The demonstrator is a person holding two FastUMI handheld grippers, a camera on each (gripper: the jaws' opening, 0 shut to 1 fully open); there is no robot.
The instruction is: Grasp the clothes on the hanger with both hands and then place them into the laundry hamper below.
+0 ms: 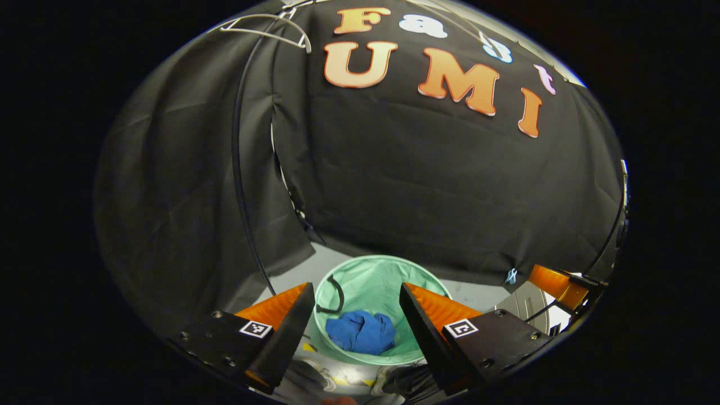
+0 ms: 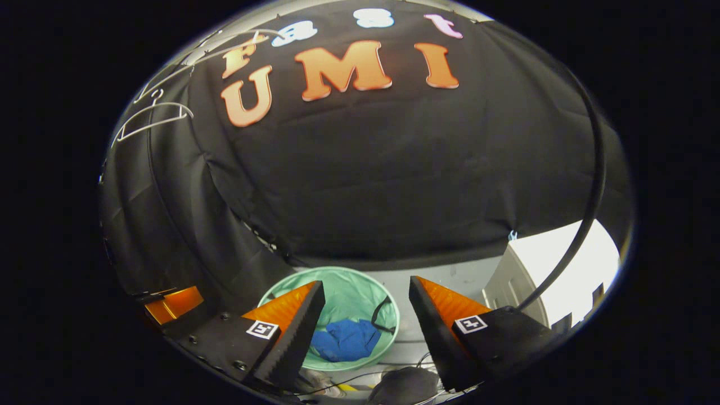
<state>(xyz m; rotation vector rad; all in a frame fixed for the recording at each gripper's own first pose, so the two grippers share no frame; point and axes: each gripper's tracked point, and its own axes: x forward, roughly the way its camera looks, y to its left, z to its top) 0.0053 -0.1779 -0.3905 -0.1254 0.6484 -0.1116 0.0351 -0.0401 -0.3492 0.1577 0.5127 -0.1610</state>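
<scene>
Clothes [image 1: 361, 332] lie in our hamper [image 1: 376, 275], both grippers [image 1: 355, 320] [image 2: 367, 320] hang above with fingers spread, but dipping low could tip it.

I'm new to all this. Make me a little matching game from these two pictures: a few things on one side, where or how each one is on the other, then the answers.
Things:
1. blue garment
2. green laundry hamper
3. white hanger
4. left gripper

Descriptions:
A. bare, high up against the black cloth
B. open, nothing between its fingers
C. crumpled at the bottom of the hamper
D. standing on the floor under the cloth wall

Pairs: 1-C, 2-D, 3-A, 4-B
</scene>
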